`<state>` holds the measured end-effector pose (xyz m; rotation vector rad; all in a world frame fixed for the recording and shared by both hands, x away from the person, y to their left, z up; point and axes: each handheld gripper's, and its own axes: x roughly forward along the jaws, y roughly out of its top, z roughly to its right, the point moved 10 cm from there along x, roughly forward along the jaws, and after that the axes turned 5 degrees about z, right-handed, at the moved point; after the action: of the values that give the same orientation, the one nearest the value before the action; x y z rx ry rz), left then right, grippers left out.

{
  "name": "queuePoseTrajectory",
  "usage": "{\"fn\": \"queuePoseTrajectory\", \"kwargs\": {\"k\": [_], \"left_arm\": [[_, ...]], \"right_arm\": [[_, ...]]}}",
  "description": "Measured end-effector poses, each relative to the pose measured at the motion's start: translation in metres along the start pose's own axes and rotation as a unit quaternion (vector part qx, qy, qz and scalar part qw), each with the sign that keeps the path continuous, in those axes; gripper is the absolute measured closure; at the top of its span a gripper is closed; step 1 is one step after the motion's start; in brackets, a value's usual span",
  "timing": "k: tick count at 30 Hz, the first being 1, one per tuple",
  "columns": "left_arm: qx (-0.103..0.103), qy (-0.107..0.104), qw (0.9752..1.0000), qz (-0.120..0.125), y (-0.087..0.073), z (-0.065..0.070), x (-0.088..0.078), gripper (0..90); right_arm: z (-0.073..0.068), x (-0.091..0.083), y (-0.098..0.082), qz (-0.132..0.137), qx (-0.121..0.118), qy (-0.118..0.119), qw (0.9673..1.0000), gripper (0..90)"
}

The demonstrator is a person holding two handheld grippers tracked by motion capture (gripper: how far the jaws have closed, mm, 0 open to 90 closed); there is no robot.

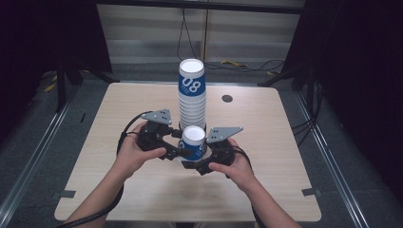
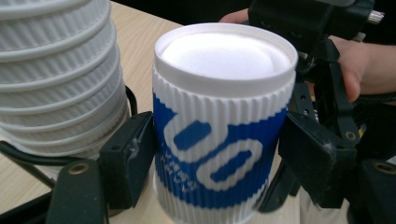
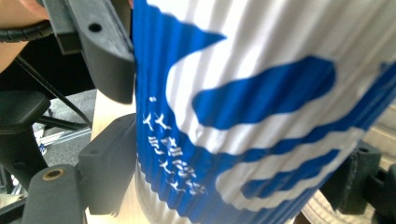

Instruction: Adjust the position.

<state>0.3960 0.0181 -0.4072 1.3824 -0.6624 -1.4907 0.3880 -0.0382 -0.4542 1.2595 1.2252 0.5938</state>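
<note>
Tongs (image 2: 215, 158) clamped both sides of upturned paper cup (image 2: 222, 130). Right tongs (image 3: 224, 177) gripping too, likely steadying it before tall cup stack (image 1: 192, 95).

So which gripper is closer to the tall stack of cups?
Left. The left gripper grips the single cup right beside the stack; the right gripper holds that cup from its nearer side.

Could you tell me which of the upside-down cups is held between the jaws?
The single cup standing apart, in front of the tall stack; both grippers clamp it.

wooden table (image 1: 266, 156), perhaps a grommet (image 1: 227, 98)
</note>
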Motion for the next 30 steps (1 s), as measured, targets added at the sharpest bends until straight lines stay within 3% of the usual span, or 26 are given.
{"fn": "queuePoseTrajectory", "kwargs": {"k": [5,8,12,17,20,27,30], "left_arm": [[-0.004,-0.007,0.9999,0.007,0.001,0.001,-0.001,30.6],[-0.004,-0.005,1.0000,0.006,0.003,0.002,0.002,19.6],[-0.007,-0.003,0.9999,0.009,0.006,0.001,0.005,15.7],[-0.005,-0.002,0.9999,0.013,0.011,0.001,0.009,16.8],[0.005,-0.007,0.9998,0.015,0.011,0.002,0.010,27.0],[-0.001,-0.019,0.9996,0.019,0.009,0.001,0.002,27.7],[-0.003,-0.015,0.9996,0.022,0.007,-0.001,-0.002,27.7]], "right_arm": [[0.001,-0.002,-0.001,-0.009,-0.004,-0.005,0.9999,17.0],[0.001,-0.001,-0.002,-0.017,-0.009,-0.005,0.9998,17.0],[0.000,0.001,-0.003,-0.020,-0.009,-0.004,0.9998,17.0],[-0.001,0.002,-0.005,-0.025,-0.009,-0.002,0.9997,16.9],[-0.002,0.001,-0.005,-0.027,-0.013,-0.001,0.9995,16.9],[-0.005,0.001,-0.004,-0.027,-0.020,0.002,0.9994,16.9],[-0.006,0.002,-0.004,-0.028,-0.023,0.002,0.9993,16.9]]}}
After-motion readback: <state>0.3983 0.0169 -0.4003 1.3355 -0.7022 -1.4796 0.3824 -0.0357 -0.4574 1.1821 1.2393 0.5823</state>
